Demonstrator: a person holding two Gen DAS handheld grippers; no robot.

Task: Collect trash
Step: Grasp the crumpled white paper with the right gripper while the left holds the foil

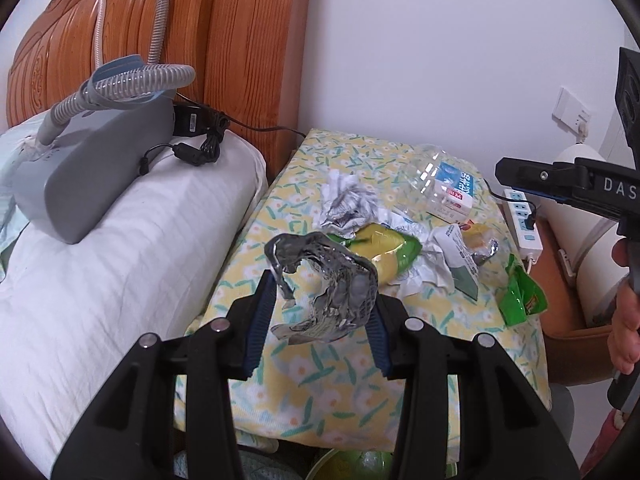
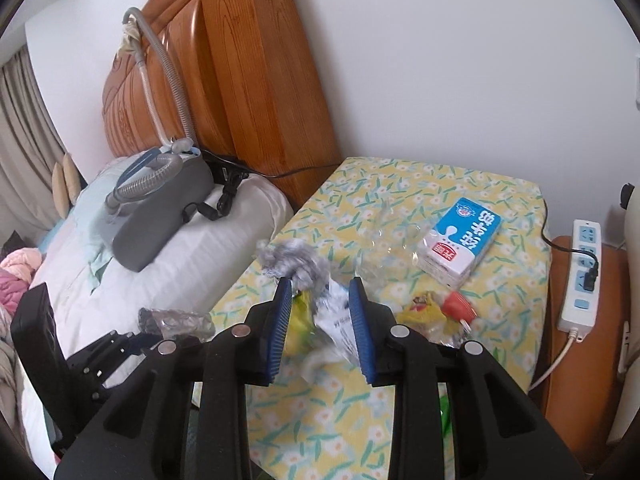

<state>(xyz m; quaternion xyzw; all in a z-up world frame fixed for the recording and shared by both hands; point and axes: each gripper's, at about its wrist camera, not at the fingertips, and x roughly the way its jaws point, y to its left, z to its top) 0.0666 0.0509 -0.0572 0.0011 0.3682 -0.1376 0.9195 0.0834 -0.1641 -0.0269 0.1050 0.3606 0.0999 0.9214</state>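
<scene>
Left gripper fingers clenched on crumpled silver foil wrapper, above tabletop's near edge. Right gripper released over white paper scrap; close squarely, low.

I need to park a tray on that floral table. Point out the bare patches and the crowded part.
Free: the near end of the floral table, in front of the trash pile, and the far strip by the wall behind the milk carton. Crowded: the middle, where crumpled paper, the yellow-green wrapper and the green packet lie close together.
</scene>
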